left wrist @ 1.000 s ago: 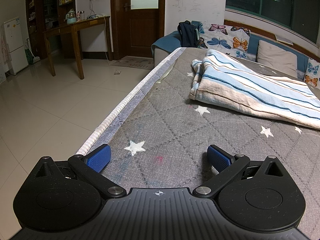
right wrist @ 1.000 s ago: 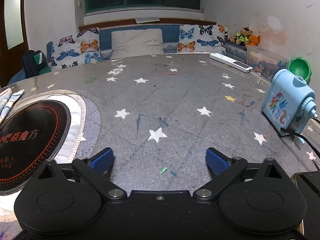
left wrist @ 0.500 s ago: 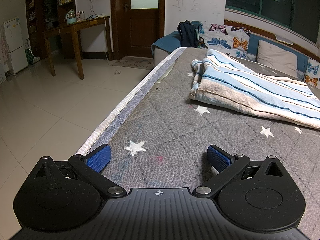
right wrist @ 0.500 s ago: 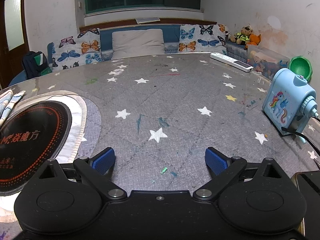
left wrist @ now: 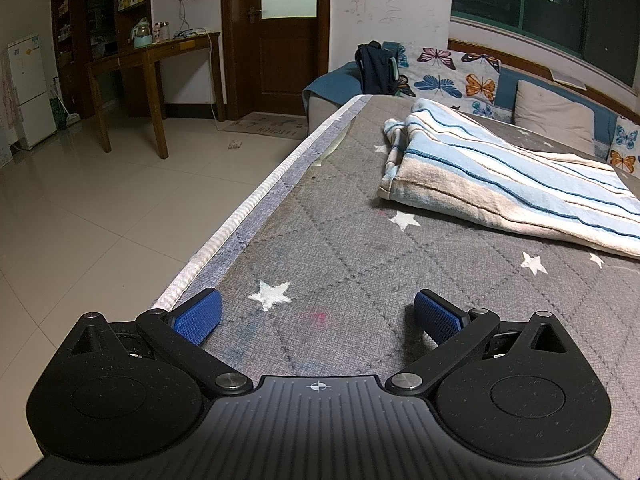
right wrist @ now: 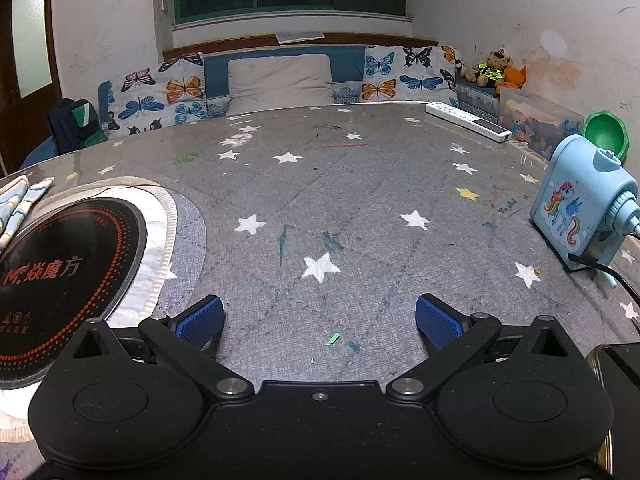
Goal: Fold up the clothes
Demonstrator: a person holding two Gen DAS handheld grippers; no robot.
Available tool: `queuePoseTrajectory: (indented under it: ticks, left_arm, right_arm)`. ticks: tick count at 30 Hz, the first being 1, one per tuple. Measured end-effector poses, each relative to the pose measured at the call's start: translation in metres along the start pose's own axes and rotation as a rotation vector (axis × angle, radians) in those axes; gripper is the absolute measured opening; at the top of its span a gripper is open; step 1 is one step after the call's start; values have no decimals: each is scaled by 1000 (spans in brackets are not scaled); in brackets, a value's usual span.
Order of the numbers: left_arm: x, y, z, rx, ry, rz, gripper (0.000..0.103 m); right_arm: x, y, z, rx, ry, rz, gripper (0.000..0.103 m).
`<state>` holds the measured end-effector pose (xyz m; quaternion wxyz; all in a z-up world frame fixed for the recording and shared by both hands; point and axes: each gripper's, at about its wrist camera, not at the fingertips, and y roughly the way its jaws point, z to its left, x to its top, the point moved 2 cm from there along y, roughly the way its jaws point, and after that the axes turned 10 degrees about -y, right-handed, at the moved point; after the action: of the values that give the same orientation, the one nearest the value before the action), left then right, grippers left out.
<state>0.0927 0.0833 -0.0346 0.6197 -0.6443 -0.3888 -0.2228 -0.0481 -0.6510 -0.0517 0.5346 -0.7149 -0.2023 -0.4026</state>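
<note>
Left wrist view: the left gripper hovers with blue pads spread wide and empty, near the grey star-quilted tabletop's edge, the blue-and-beige striped folded cloth lying well ahead to its right. Right gripper likewise gapes empty beside a black round induction cooktop.

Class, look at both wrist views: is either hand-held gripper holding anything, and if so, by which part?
Nothing is held. The left hand-held gripper and right hand-held gripper are both open over the table cover; the striped cloth lies untouched.

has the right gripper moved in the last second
Yes, slightly. The right gripper has edged left: the star and pencil sharpener sit a little further right in its view.
</note>
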Motion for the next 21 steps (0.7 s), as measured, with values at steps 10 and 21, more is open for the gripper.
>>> queuePoseTrajectory:
  ticks: [10,21]
  left_arm:
    - [0,0,-1,0,0,0,103]
    - [0,0,0,0,0,0,103]
  right_arm:
    - [1,1,3,-3,-3,1,103]
    - [1,1,5,-12,0,-4,100]
